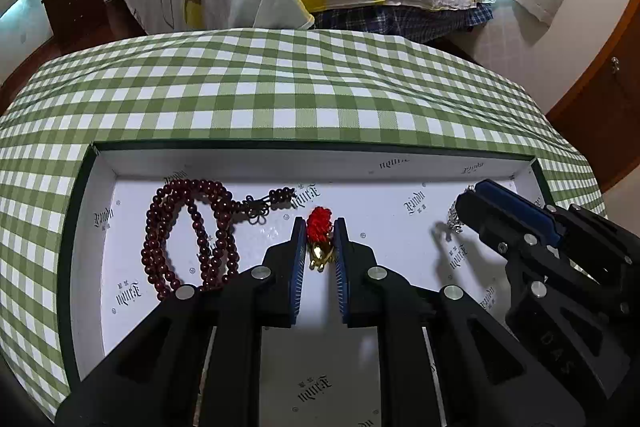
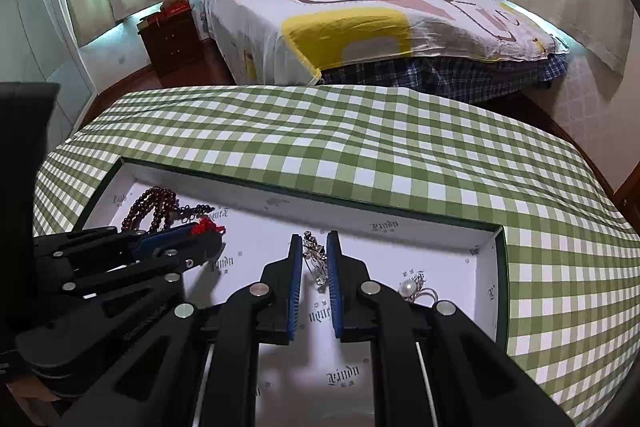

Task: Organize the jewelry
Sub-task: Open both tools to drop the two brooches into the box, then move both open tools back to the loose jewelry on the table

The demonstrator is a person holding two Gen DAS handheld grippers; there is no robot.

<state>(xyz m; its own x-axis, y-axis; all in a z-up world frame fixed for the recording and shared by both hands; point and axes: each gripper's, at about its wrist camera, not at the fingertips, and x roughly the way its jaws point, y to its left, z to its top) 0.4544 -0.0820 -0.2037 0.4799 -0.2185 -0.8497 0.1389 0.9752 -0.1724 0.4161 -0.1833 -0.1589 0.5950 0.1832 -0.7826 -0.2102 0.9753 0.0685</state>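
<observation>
A shallow white-lined box (image 1: 256,163) lies on the green checked cloth. In the left wrist view my left gripper (image 1: 319,227) is shut on a gold charm with a red knot (image 1: 319,239), inside the box. A dark red bead string (image 1: 188,231) lies at the box's left. In the right wrist view my right gripper (image 2: 314,243) is shut on a silver chain ornament (image 2: 316,259) inside the box (image 2: 484,267). A pearl ring (image 2: 414,289) lies to its right. The right gripper also shows in the left wrist view (image 1: 472,195), the left one in the right wrist view (image 2: 208,233).
The table with the checked cloth (image 1: 280,87) ends just beyond the box. A bed (image 2: 380,23) stands behind it, a dark wooden nightstand (image 2: 172,39) to its left, curtains along the walls.
</observation>
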